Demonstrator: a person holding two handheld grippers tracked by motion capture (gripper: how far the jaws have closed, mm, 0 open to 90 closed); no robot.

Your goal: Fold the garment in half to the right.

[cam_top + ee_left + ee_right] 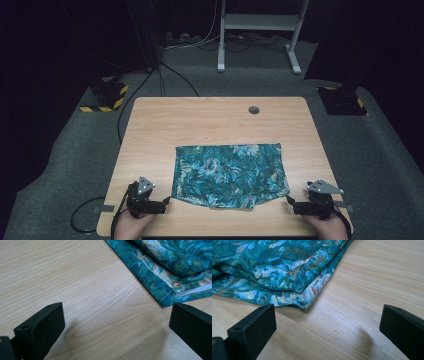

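Left gripper [166, 201] jaws spread, holding nothing, just beside cloth's [230, 172] near left corner. Right gripper [288, 200] jaws spread, holding nothing, just off cloth's near right corner. Cloth folded flat, mid-table [200, 120]. Grommet hole [254, 109] beyond cloth. Grey carpet [75, 145], white stand [260, 22] farther back.

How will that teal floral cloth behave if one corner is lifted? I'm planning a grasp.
The cloth is probably floppy: it lies flat in soft folded layers and would likely drape and unfold. It looks thin, so likely light. Pushed on the table, it may bunch rather than slide.
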